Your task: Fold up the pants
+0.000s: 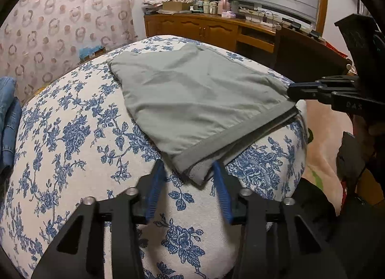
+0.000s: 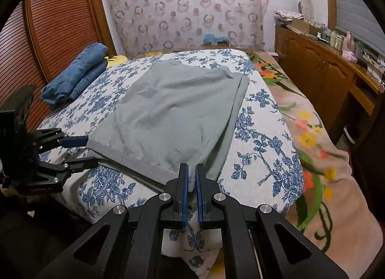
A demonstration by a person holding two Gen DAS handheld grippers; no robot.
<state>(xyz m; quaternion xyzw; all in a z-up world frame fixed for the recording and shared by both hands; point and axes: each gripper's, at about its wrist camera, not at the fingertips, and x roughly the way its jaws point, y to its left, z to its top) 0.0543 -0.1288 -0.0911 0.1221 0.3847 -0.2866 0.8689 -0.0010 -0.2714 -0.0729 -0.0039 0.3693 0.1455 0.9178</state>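
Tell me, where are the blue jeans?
The folded blue jeans lie at the far left of the flowered bedspread in the right wrist view, beside the wooden slatted door, left of the grey pants.

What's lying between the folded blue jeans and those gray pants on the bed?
Only bare floral bedspread. The right wrist view shows the blue jeans near the headboard side, apart from the gray pants, with nothing between them.

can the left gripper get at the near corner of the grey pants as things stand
Probably yes. The left gripper is open, its blue fingers standing either side of the near corner of the grey pants, with only bare bedspread around. The right gripper pinches the other corner, well clear.
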